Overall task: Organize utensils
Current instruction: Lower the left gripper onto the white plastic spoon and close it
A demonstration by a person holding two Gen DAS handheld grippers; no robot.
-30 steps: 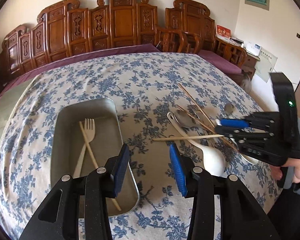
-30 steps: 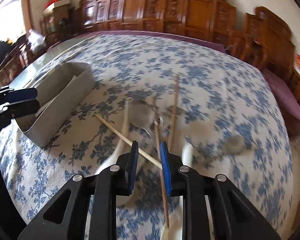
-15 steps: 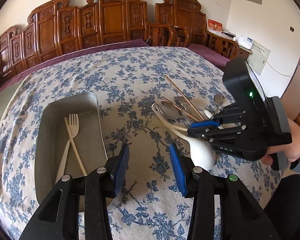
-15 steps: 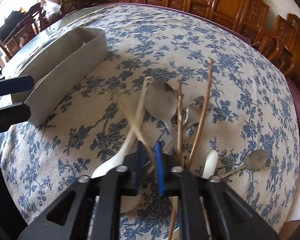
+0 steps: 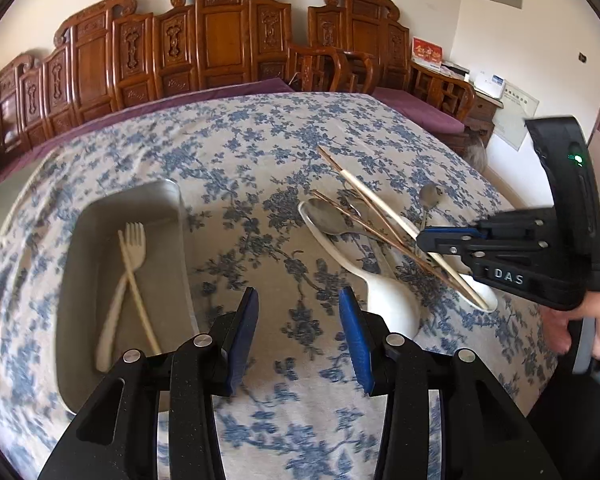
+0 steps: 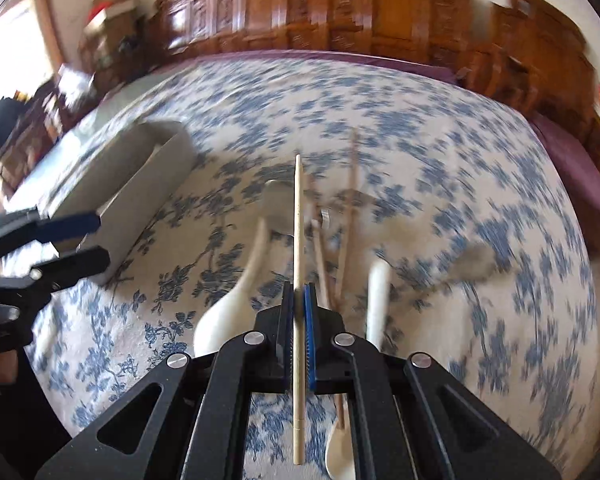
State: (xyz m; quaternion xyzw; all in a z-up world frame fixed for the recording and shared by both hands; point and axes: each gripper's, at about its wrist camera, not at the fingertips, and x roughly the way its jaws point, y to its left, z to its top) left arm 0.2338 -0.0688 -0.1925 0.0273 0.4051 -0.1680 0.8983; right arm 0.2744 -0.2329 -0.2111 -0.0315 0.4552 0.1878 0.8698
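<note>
Right gripper (image 6: 299, 312): clenched on one pale chopstick (image 6: 297, 240) near its thick end, tip forward above the utensil pile (image 5: 364, 224), a hold judged ready for carrying to the grey tray (image 5: 172, 216). Left gripper (image 5: 298, 328): released, empty, low beside that tray, which held a pale fork (image 5: 134, 240) crossed by one chopstick. Farther spoons and brown chopsticks were blurred, their count unclear.

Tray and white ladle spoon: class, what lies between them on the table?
In the left wrist view, only bare floral tablecloth separates the tray from the white ladle spoon; the open left claw hovers over that stretch.
</note>
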